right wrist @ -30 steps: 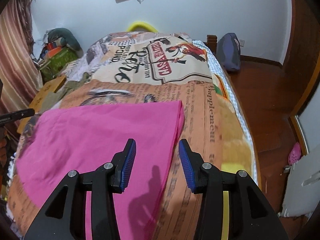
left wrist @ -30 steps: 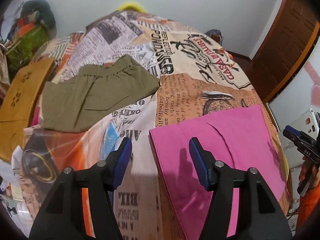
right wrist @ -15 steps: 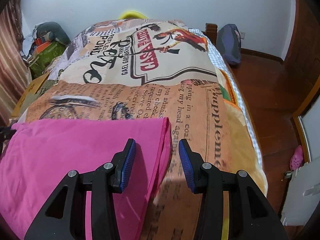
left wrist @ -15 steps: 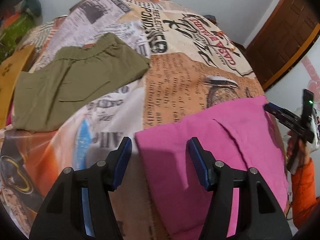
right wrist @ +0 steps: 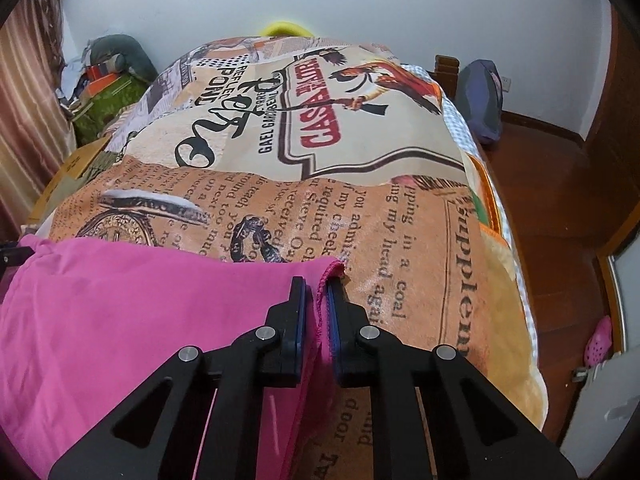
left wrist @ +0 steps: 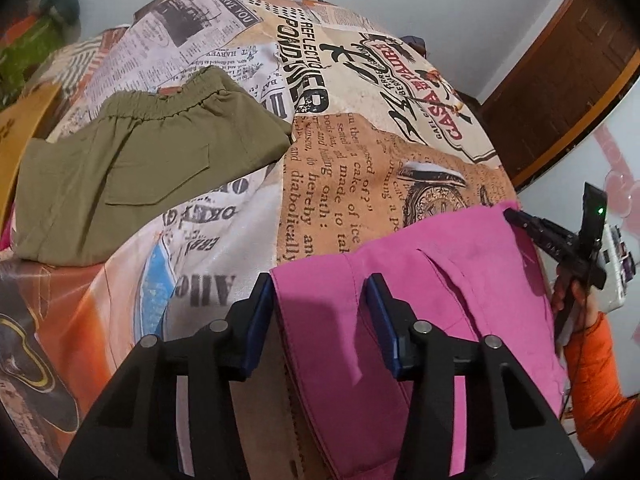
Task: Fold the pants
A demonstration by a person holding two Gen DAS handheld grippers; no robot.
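Risk on both corners. Left gripper (left wrist: 318,322) closing astride near corner of pink pants (left wrist: 440,320) flat on printed bedspread (left wrist: 320,180), pads not yet pressing; could snag one layer only. Right gripper (right wrist: 316,320) clenched on far corner; thin bite, likely to slip when lifted.

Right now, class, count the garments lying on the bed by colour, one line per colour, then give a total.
Pink pants: 1
Olive green pants: 1
Total: 2 garments, both on the printed bedspread.
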